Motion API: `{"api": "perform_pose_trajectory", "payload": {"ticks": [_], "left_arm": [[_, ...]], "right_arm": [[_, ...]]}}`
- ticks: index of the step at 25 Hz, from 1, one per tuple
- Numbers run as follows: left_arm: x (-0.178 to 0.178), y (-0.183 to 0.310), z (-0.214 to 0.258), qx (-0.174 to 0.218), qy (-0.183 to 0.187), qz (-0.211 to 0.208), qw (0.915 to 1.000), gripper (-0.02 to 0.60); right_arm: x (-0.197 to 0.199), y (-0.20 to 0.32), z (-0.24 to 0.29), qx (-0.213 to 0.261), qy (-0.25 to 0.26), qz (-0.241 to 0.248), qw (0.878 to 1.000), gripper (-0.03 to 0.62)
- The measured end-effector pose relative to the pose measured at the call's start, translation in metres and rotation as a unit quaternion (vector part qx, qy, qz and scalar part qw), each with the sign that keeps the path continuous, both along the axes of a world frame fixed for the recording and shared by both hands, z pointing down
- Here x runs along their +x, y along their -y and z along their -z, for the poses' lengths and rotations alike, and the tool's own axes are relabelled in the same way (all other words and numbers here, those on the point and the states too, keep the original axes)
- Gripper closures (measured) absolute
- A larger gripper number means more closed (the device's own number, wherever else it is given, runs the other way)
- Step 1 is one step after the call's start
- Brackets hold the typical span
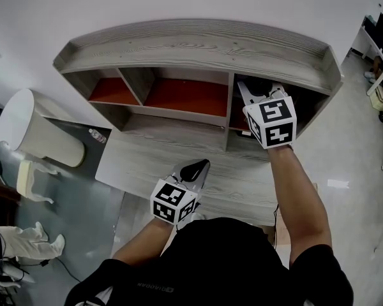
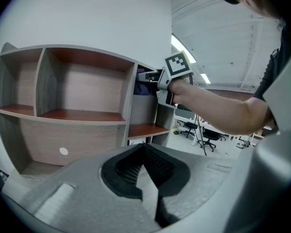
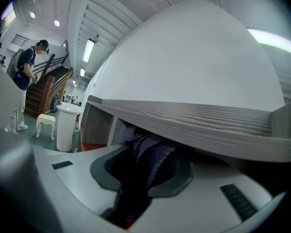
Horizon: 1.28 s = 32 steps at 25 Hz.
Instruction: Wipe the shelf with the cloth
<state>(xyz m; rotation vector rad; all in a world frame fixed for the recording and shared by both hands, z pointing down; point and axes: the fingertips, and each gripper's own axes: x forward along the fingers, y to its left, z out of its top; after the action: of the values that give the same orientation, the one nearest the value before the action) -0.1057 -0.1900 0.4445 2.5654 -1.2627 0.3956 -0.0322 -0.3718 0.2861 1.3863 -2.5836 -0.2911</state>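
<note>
Head view: bright, even overhead light, sharp. The shelf [image 1: 198, 50] bays are shadowed, darkest at 2 o'clock. Small glare spot on the floor [image 1: 338, 183] at 3 o'clock. Both gripper views: heavy fisheye, black corners, straight boards bowed. Left gripper view: ceiling lights [image 2: 177, 45] blown out at 1 o'clock. Right gripper view: light strip [image 3: 271, 40] flares at 2 o'clock; cloth [image 3: 153, 154] underexposed and soft in the shelf top's shadow.

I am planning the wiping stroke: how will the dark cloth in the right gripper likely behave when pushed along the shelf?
The cloth is probably floppy: it bunches in folds between the jaws of the right gripper. Looking thin, it likely weighs little and may crumple against the shelf rather than slide flat.
</note>
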Motion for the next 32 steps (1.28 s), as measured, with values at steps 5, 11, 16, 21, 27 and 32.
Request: {"api": "perform_pose_trajectory", "payload": {"ticks": [5,11,16,21,27,32], "left_arm": [[-0.001,0.001,0.000,0.000,0.000,-0.001,1.0000,0.574],[-0.002,0.000,-0.002,-0.004,0.001,0.002,1.0000,0.574],[-0.004,0.001,-0.004,-0.005,-0.001,0.005,1.0000,0.574],[-0.005,0.001,-0.006,-0.008,-0.002,0.007,0.9999,0.574],[-0.006,0.001,-0.009,-0.011,-0.003,0.010,0.9999,0.574],[-0.008,0.001,-0.010,-0.011,-0.005,0.012,0.9999,0.574]], "right_arm": [[-0.005,-0.004,-0.010,0.017,-0.045,-0.017,0.999,0.494],[-0.003,-0.004,-0.027,0.002,-0.049,-0.025,0.998,0.494],[-0.005,-0.005,-0.041,-0.009,-0.050,-0.024,0.998,0.494],[-0.004,-0.006,-0.056,-0.023,-0.048,-0.025,0.998,0.494],[-0.005,-0.007,-0.075,-0.042,-0.044,-0.026,0.998,0.494],[-0.003,-0.004,-0.093,-0.055,-0.049,-0.030,0.997,0.494]]}}
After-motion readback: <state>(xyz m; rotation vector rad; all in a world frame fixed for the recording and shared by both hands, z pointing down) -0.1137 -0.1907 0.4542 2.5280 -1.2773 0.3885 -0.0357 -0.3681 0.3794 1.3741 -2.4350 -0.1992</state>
